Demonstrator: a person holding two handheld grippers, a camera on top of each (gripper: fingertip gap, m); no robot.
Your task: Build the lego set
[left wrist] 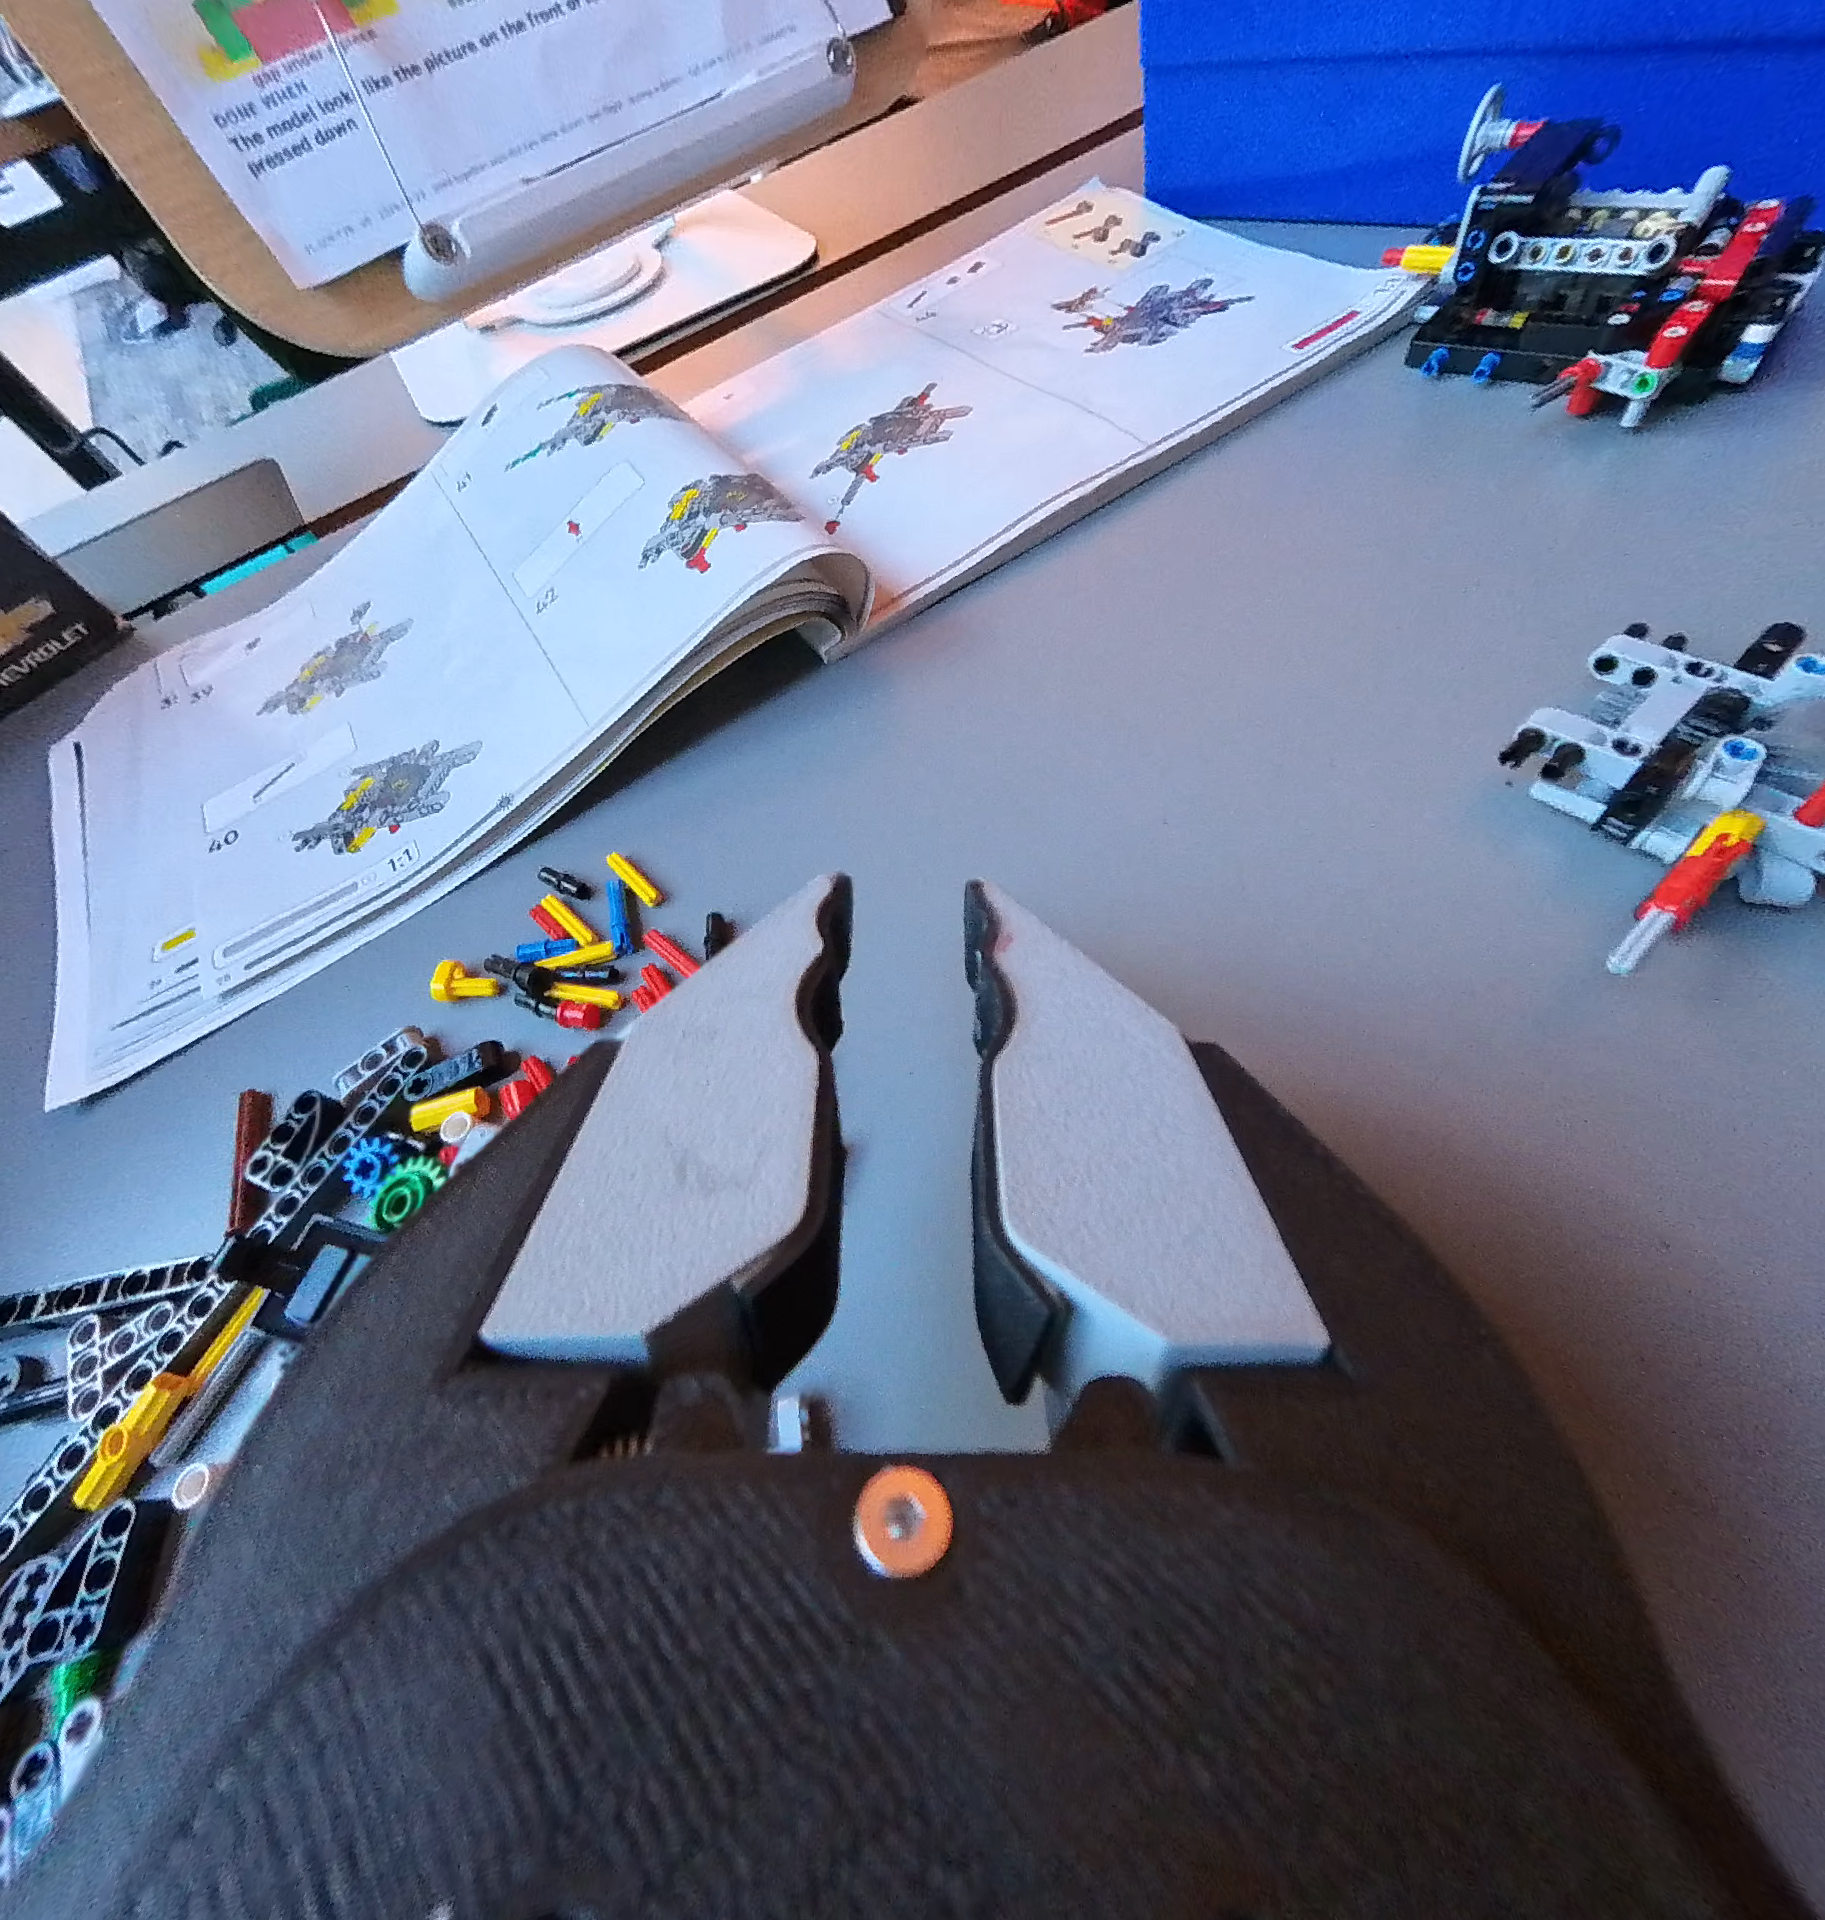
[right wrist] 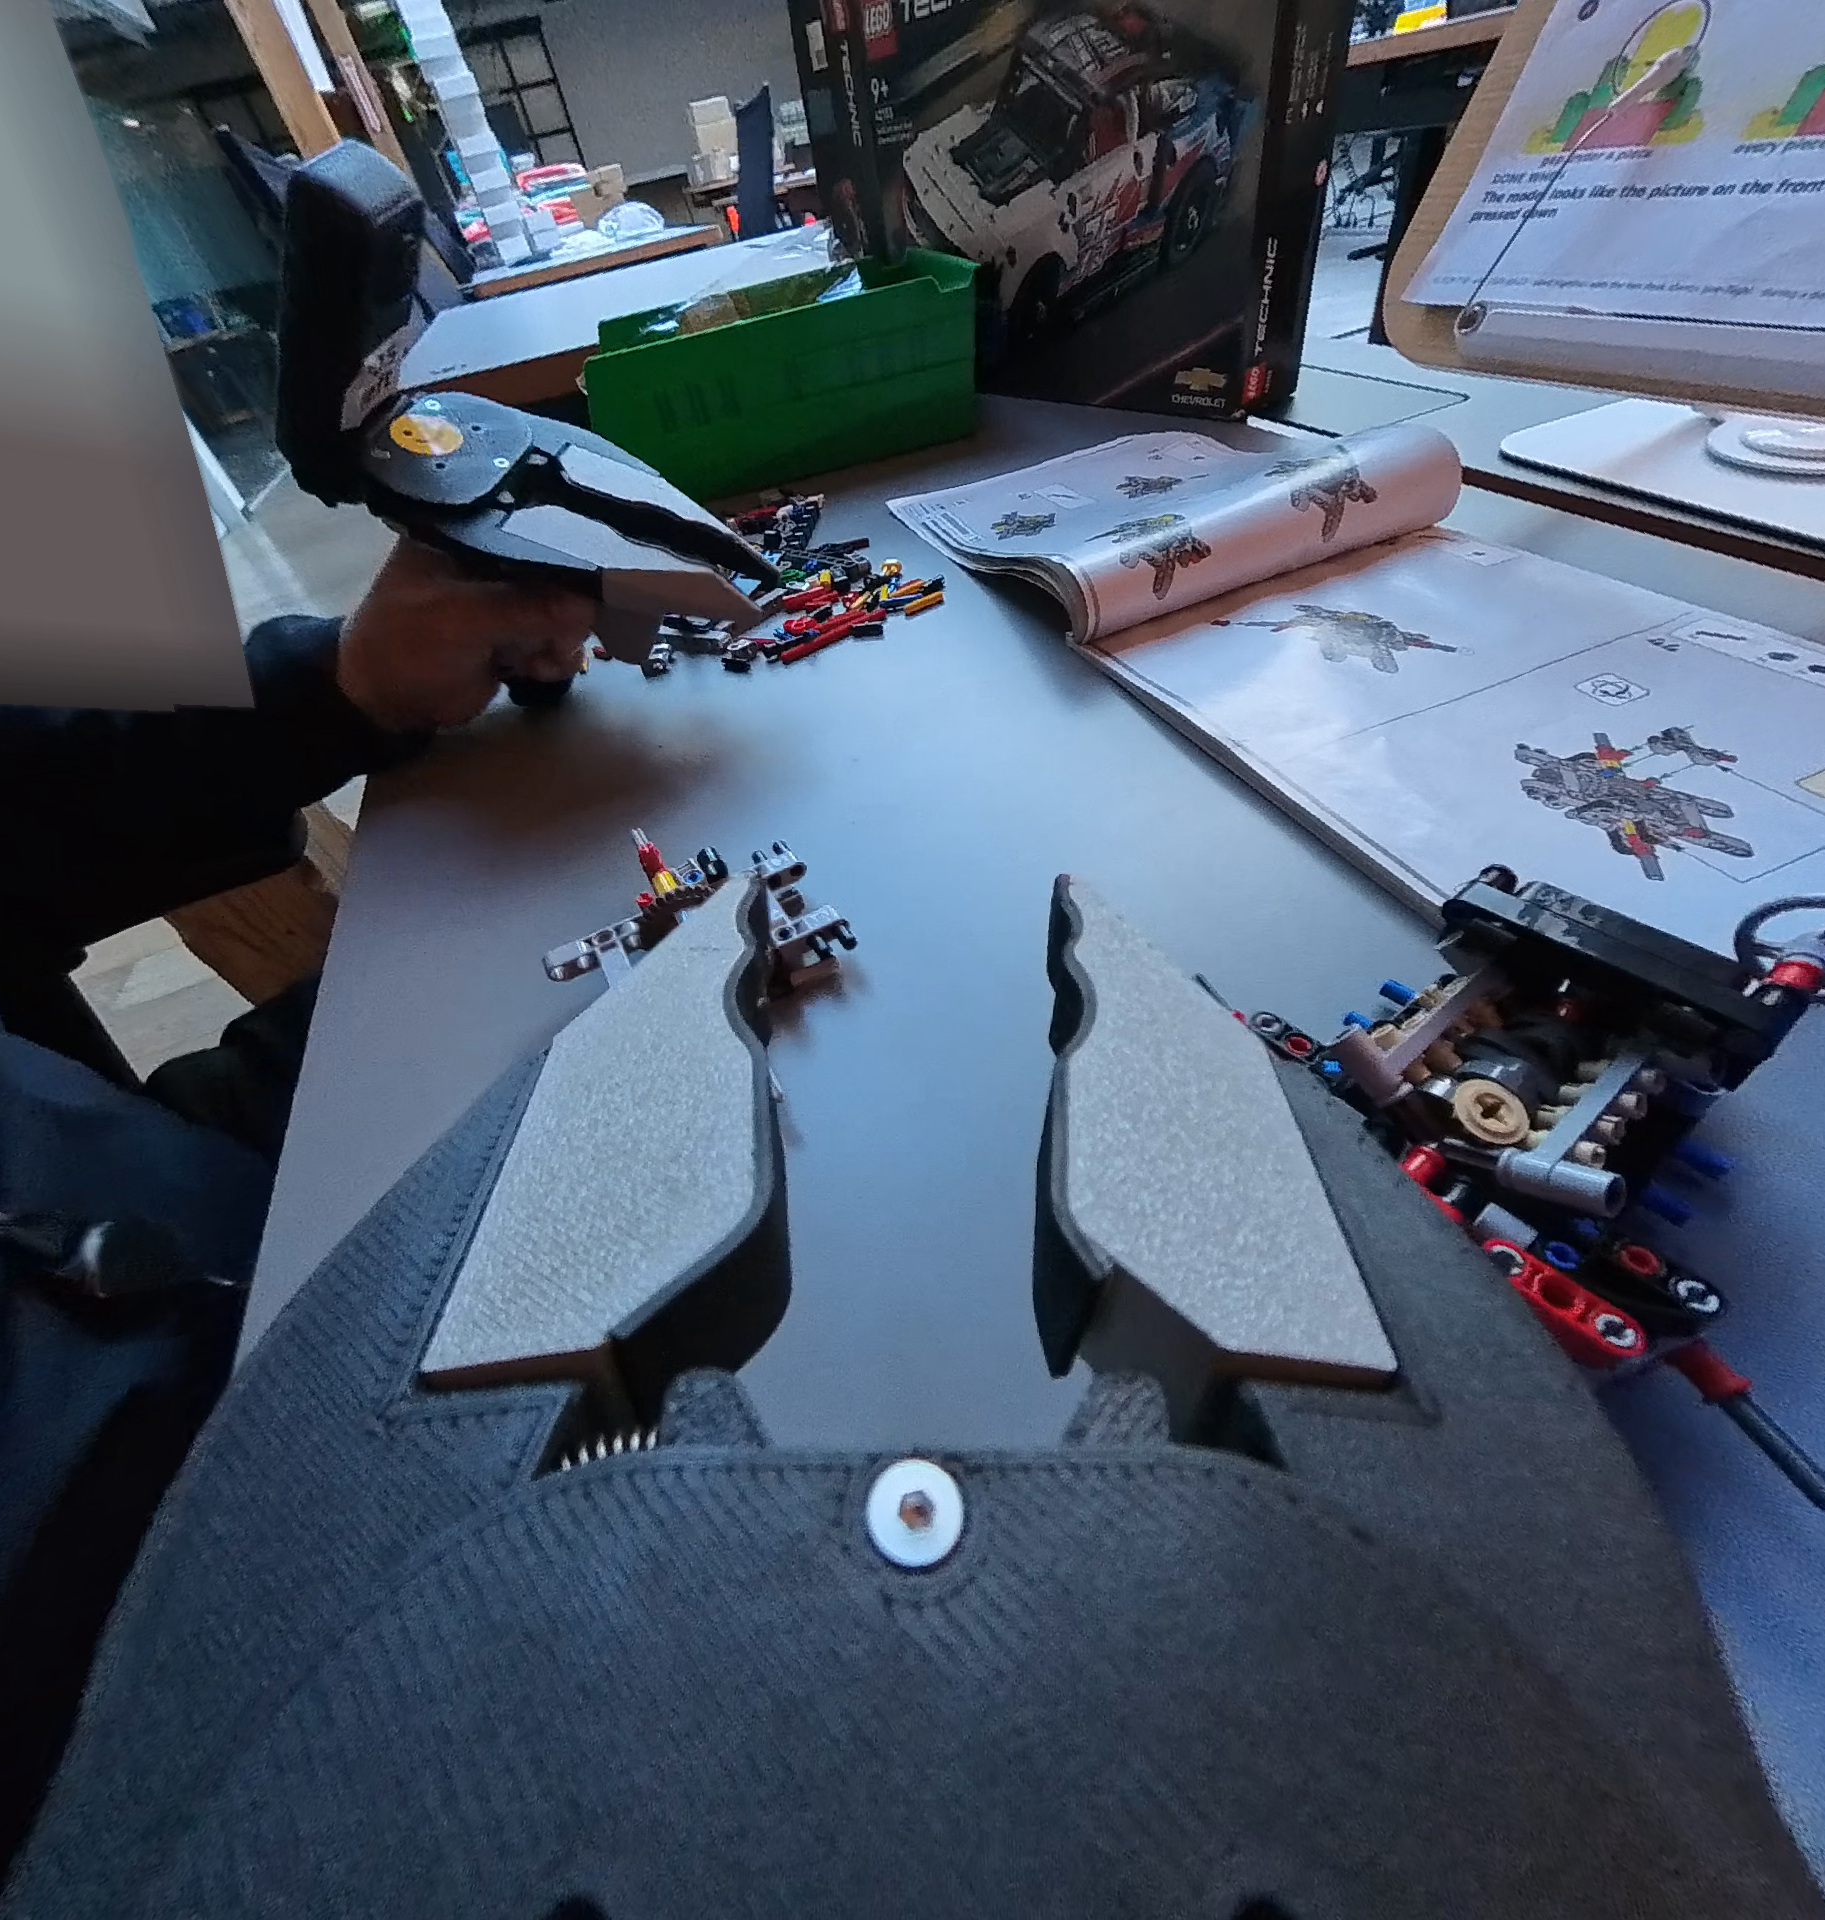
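Grey tabletop point(left wrist: 1147, 727), workshop shelving and other tables beyond; we list as follows.

Left gripper point(left wrist: 908, 904): fingers parted a little, nothing between them, only bare table showing through. Loose pins and beams point(left wrist: 575, 956) lie just to its left, the open instruction booklet point(left wrist: 492, 582) beyond them.

Right gripper point(right wrist: 908, 914): fingers spread wide, nothing clamped. Small grey sub-assembly point(right wrist: 799, 930) sits at the tip of its left finger point(right wrist: 679, 997), partly hidden by it; we cannot tell whether they touch. Larger black-and-red chassis point(right wrist: 1573, 1091) stands just beside its right finger.

Hazards, in our judgement: a sideways drift of the right gripper could knock the small sub-assembly or the chassis; the left gripper could scatter the loose pins.
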